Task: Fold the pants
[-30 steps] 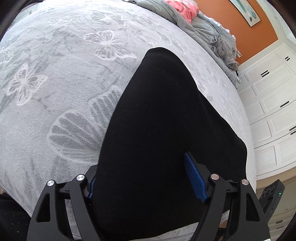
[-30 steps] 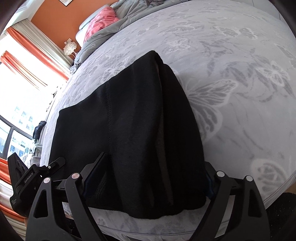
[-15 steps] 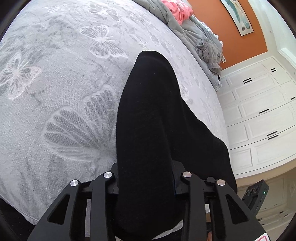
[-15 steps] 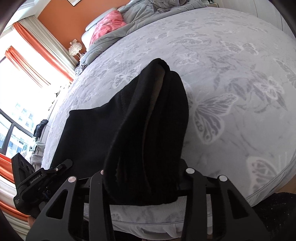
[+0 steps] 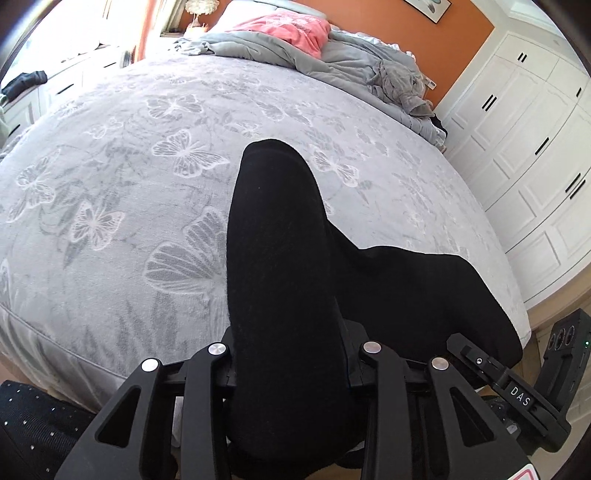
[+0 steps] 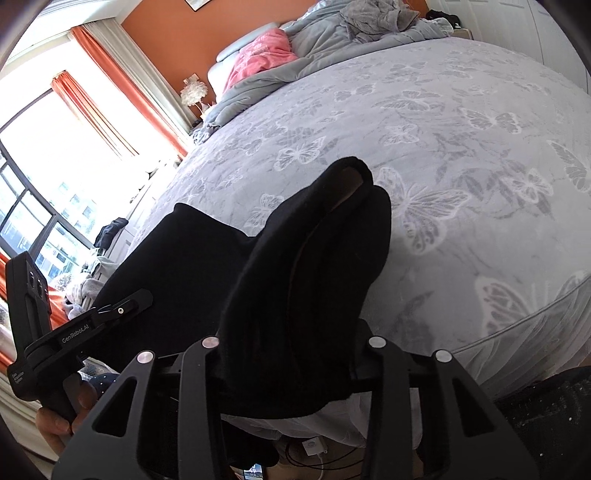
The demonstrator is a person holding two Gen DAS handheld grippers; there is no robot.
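Black pants [image 5: 280, 236] lie on a grey butterfly-patterned bed [image 5: 110, 206], at its near edge. My left gripper [image 5: 291, 354] is shut on the near edge of the pants, and the cloth bunches up between its arms and hides the fingertips. My right gripper [image 6: 288, 347] is shut on the other near corner of the pants [image 6: 317, 258], whose raised cloth shows a paler inner lining. The part between the two grips sags flat on the bed [image 6: 480, 155]. Each gripper shows in the other's view: the right one [image 5: 517, 391], the left one [image 6: 74, 332].
A crumpled grey duvet [image 5: 354, 70] and a pink garment [image 5: 288, 27] lie at the head of the bed. White wardrobe doors [image 5: 532, 122] stand to the right. A bright window with orange curtains [image 6: 103, 110] is to the left.
Both grippers went from open around the pants' edge to shut on it, then lifted and pulled back. The cloth has risen into two bunched ridges.
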